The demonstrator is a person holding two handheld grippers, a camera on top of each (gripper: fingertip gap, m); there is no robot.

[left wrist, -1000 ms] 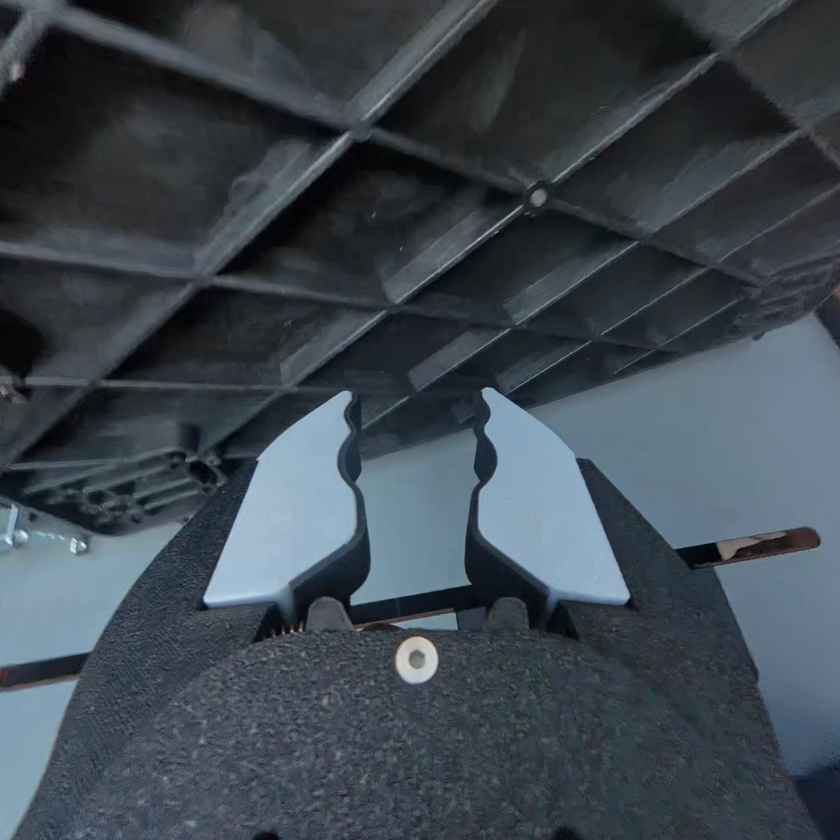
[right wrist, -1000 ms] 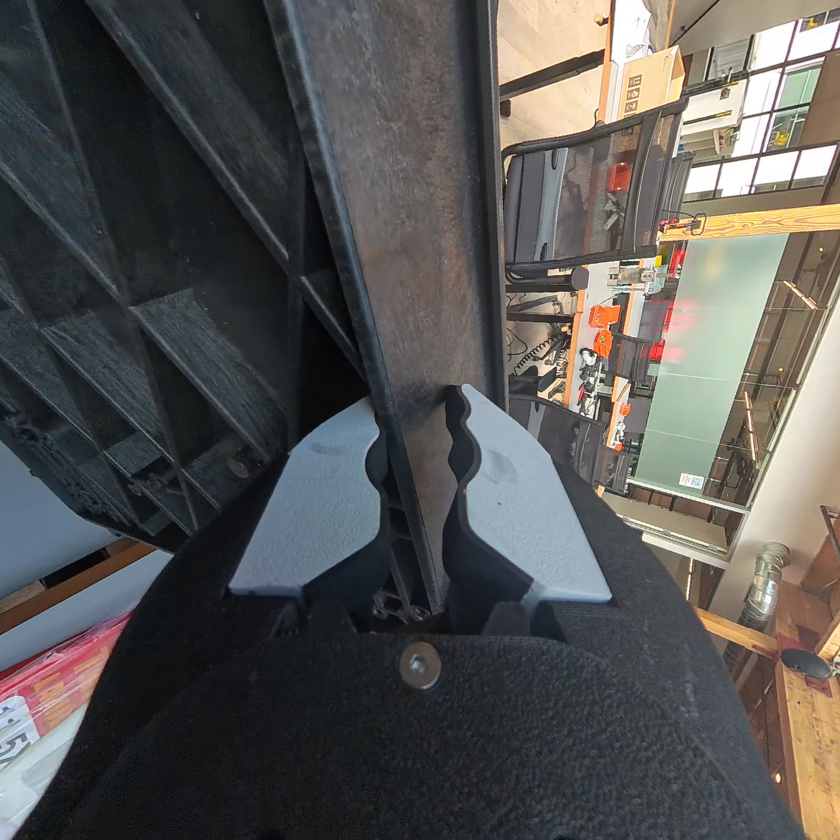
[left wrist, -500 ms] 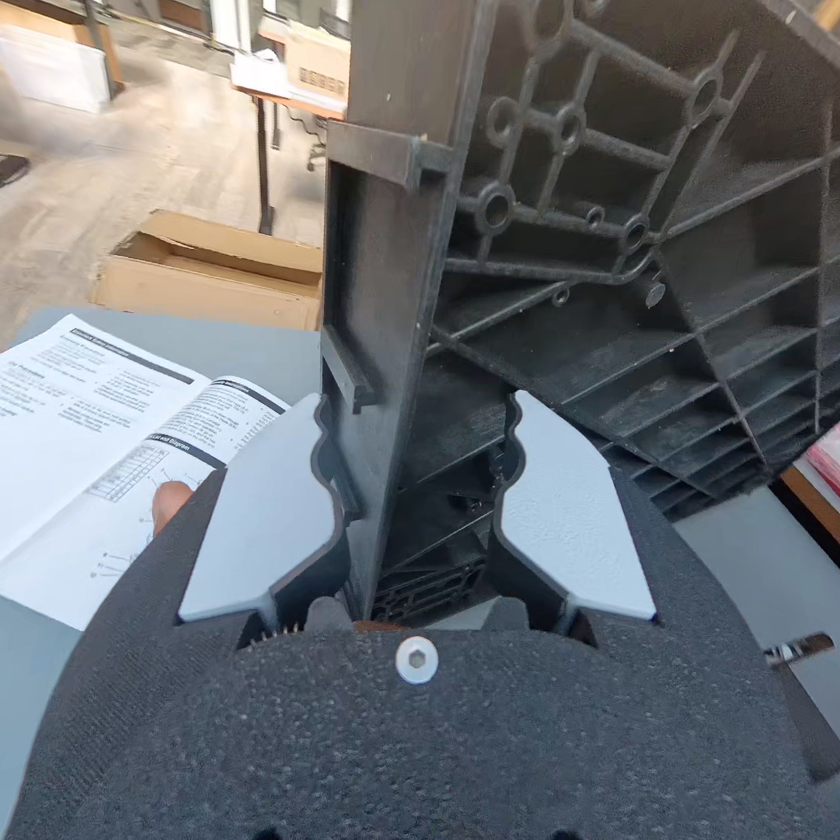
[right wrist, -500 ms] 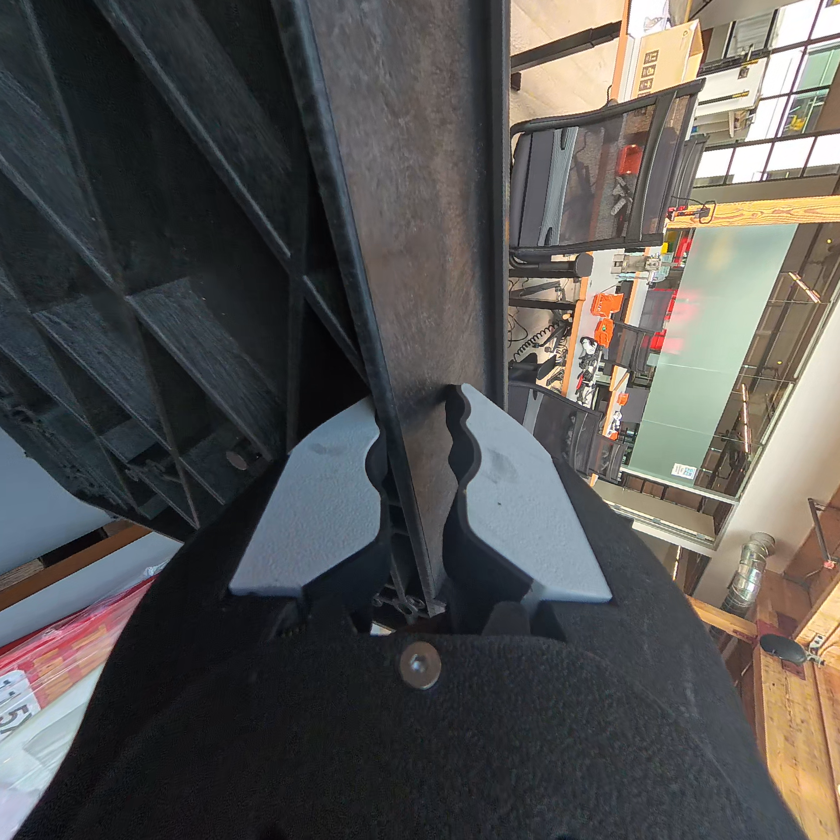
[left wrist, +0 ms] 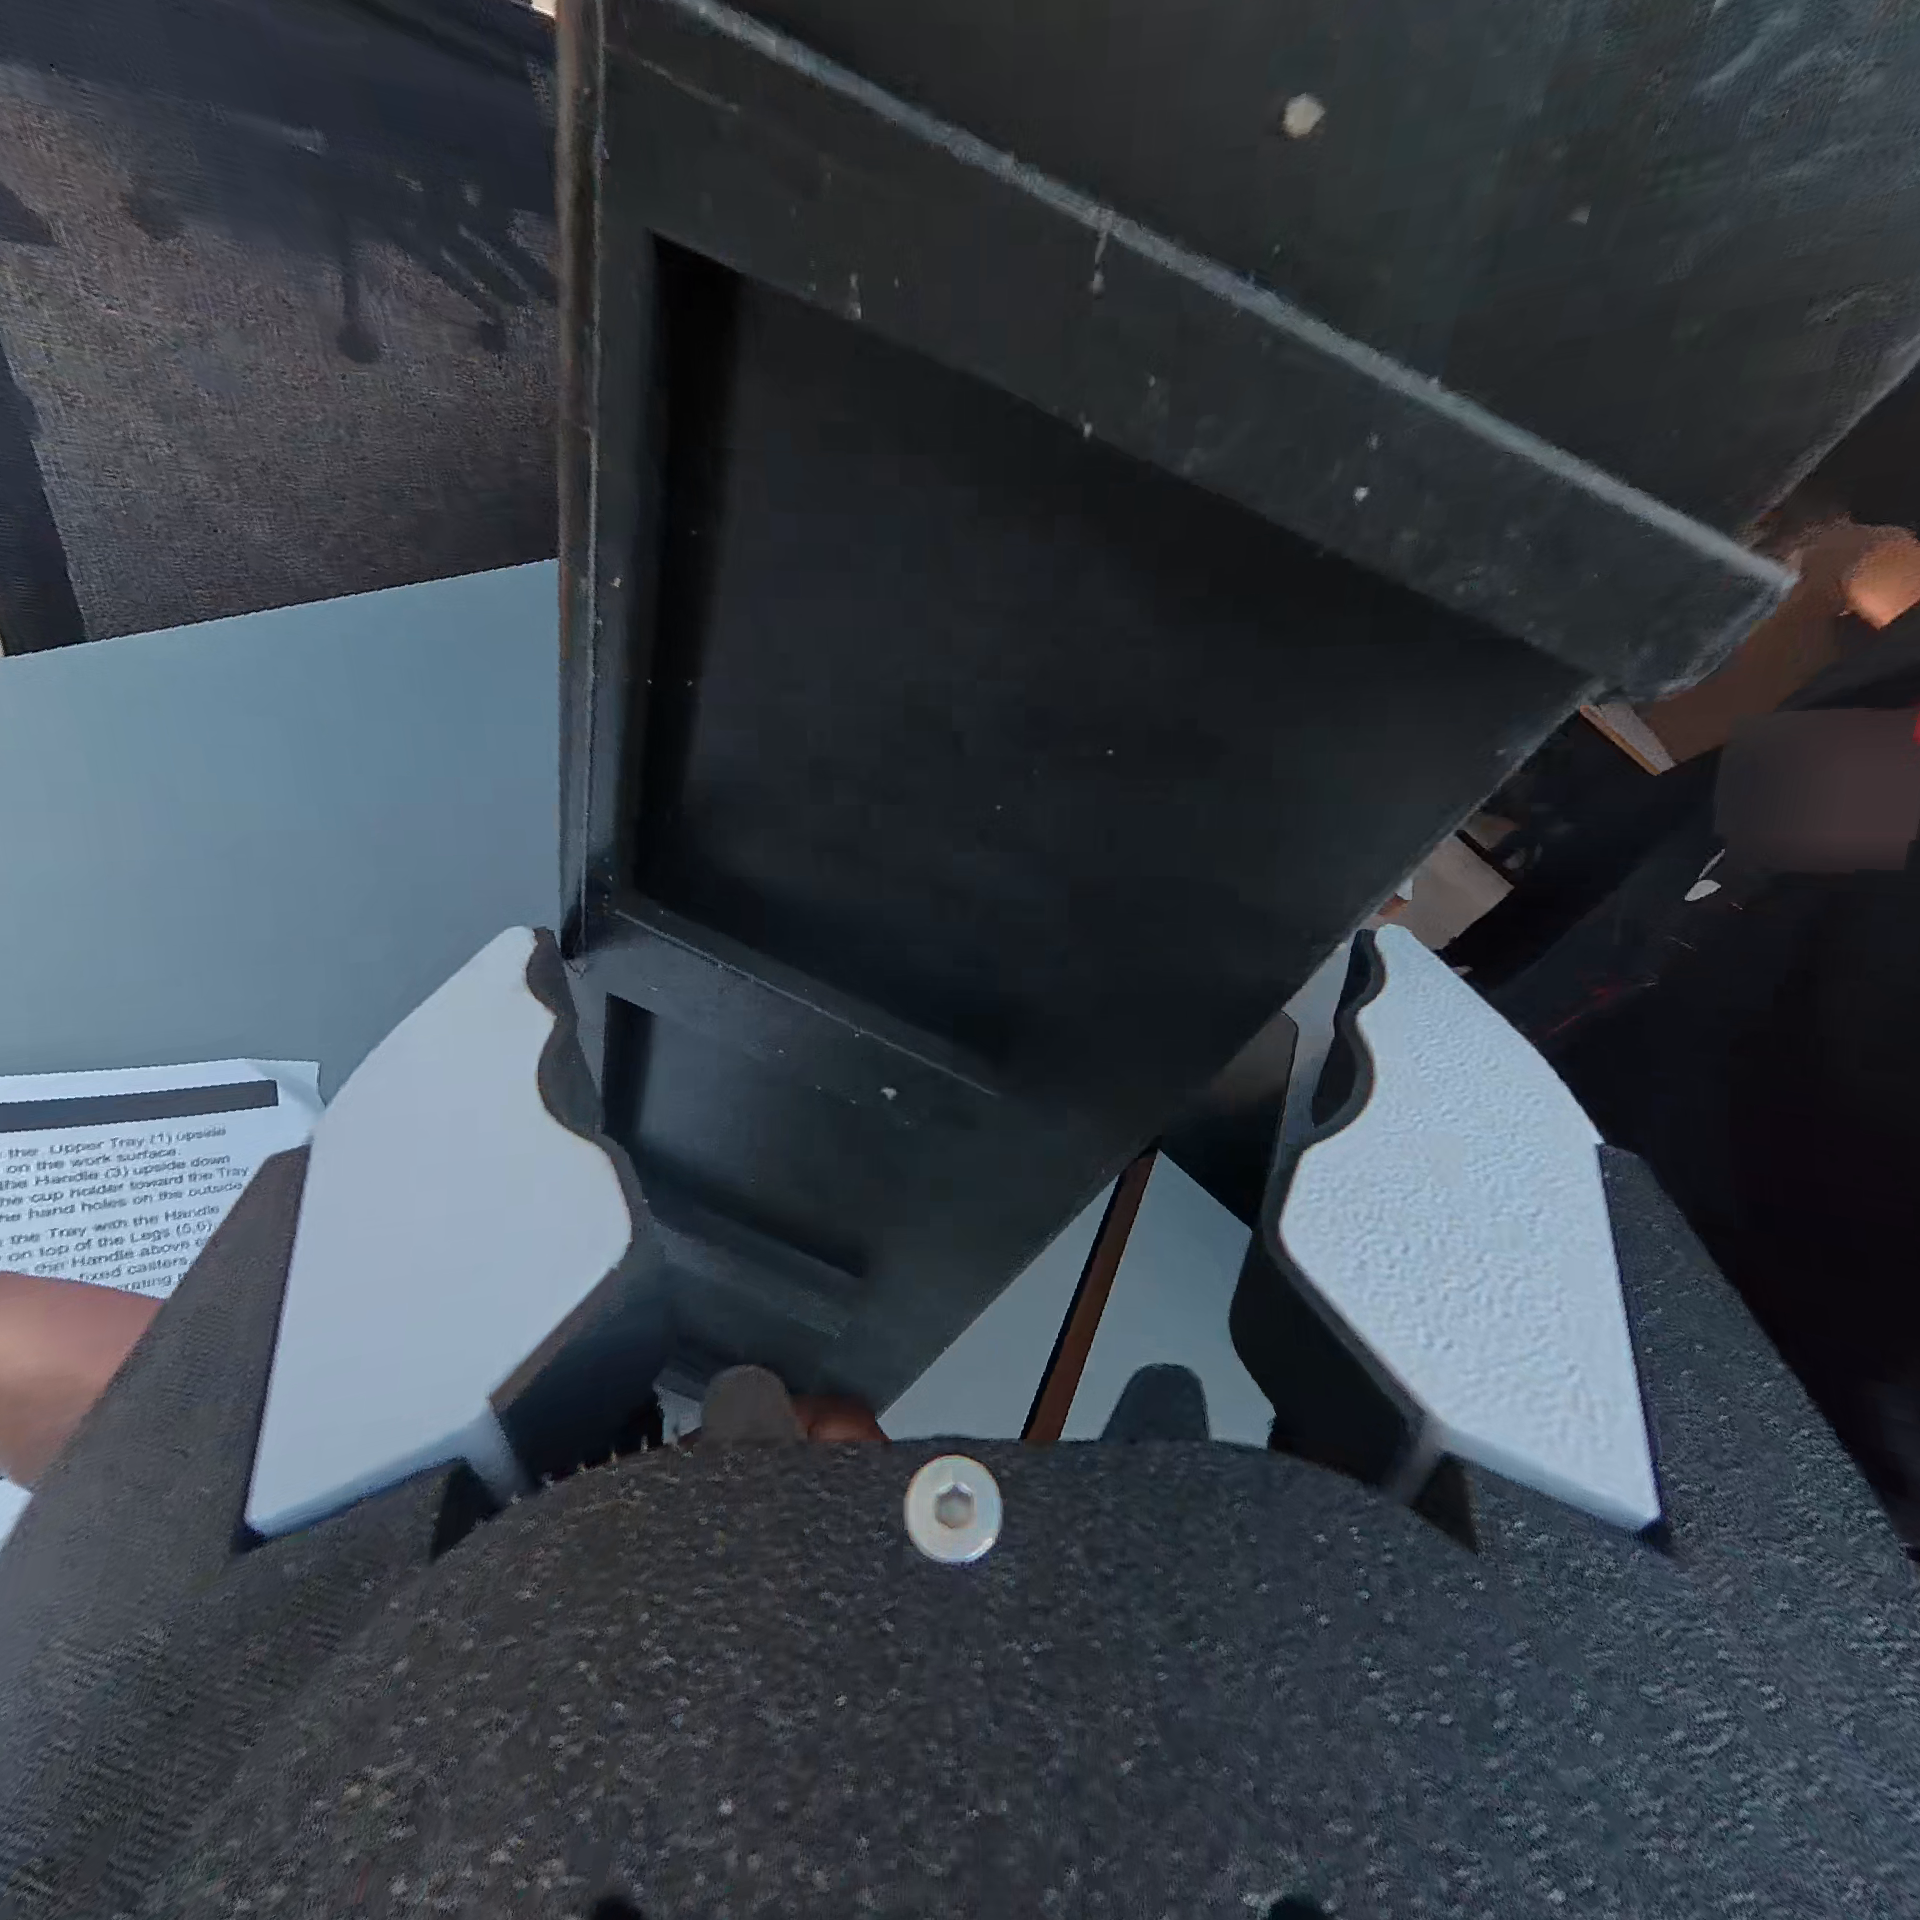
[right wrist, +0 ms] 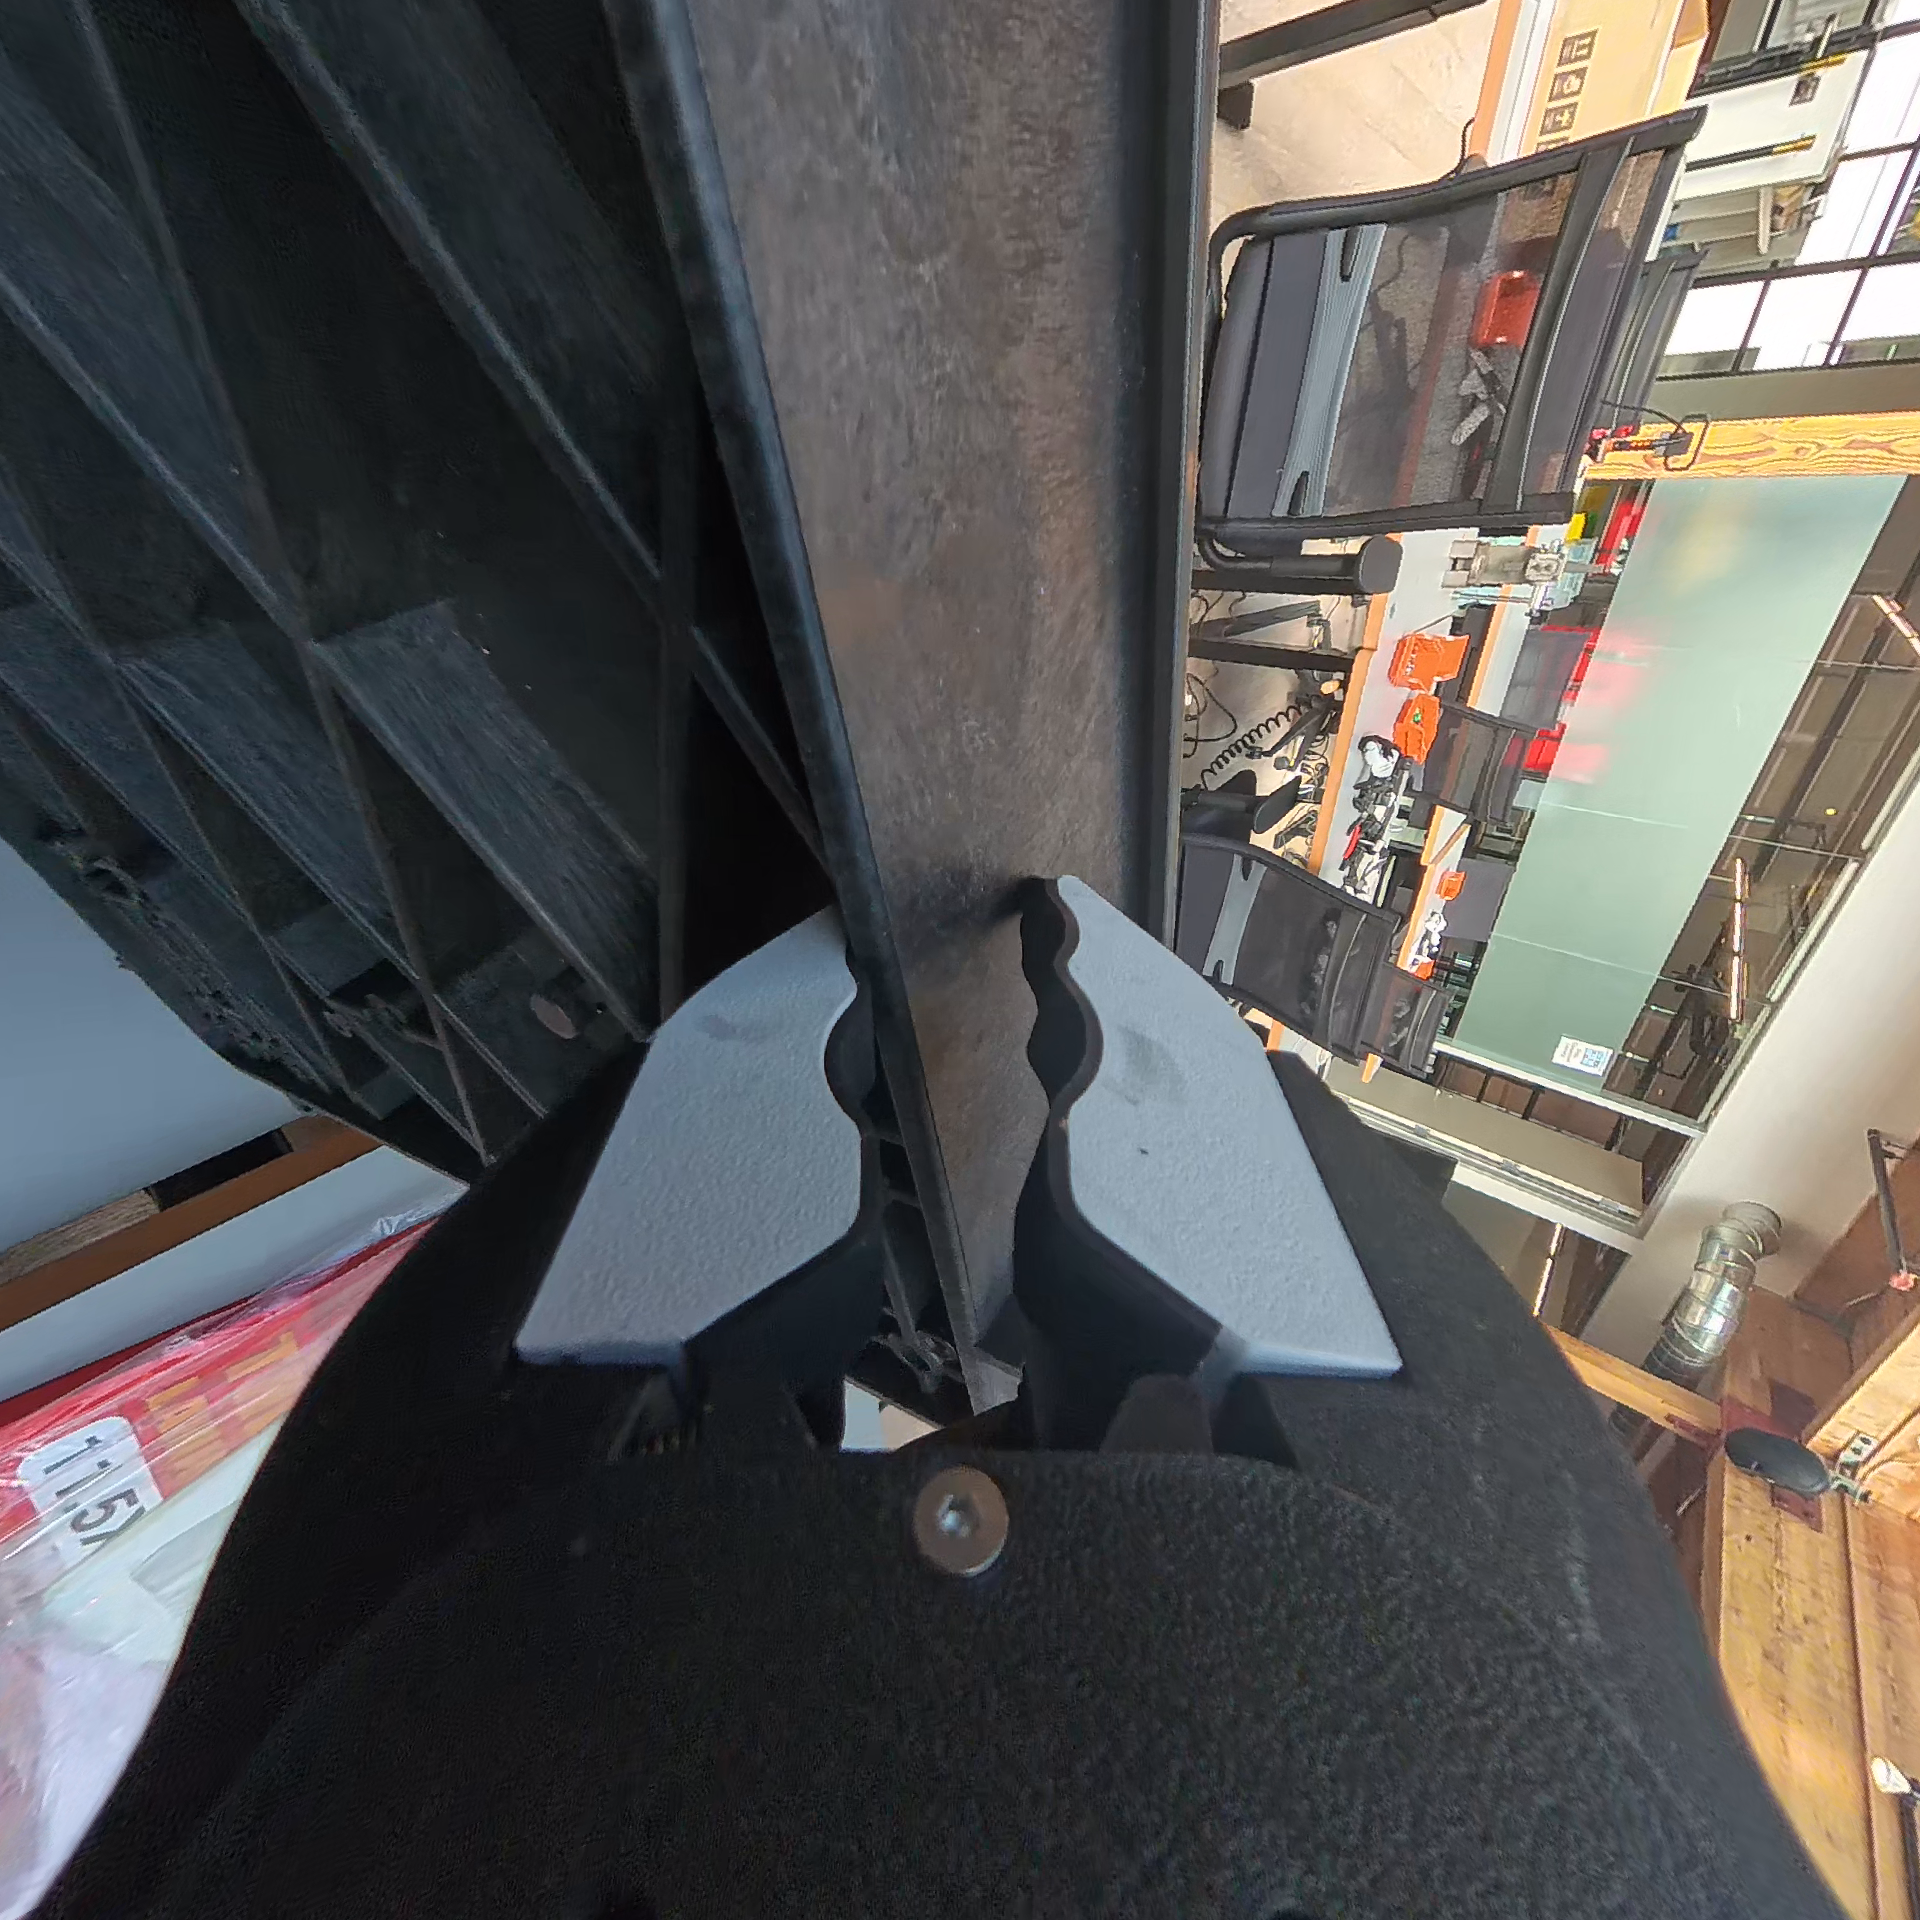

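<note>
A large black plastic tray fills both views. Its ribbed underside (right wrist: pixel 364 520) shows at the left of the right wrist view. My right gripper (right wrist: pixel 945 914) is shut on the tray's upright side wall (right wrist: pixel 966 416), one finger on each face. My left gripper (left wrist: pixel 951 956) is wide open around a boxy recessed corner part of the tray (left wrist: pixel 1039 623). That part touches the left finger (left wrist: pixel 447 1226) and stands clear of the right finger (left wrist: pixel 1455 1226).
A printed instruction sheet (left wrist: pixel 125 1174) lies on the grey table (left wrist: pixel 260 779), with a person's finger (left wrist: pixel 52 1340) beside it. A red wrapped package (right wrist: pixel 156 1434) lies lower left. Mesh office chairs (right wrist: pixel 1455 343) and a wooden bench (right wrist: pixel 1787 1558) are beyond. One gripper's finger ends stand about 65 cm off the other's.
My left gripper has swung from under the tray's ribs to its corner part, and its jaws have opened wider. The right gripper has kept its grip on the wall, almost still.
</note>
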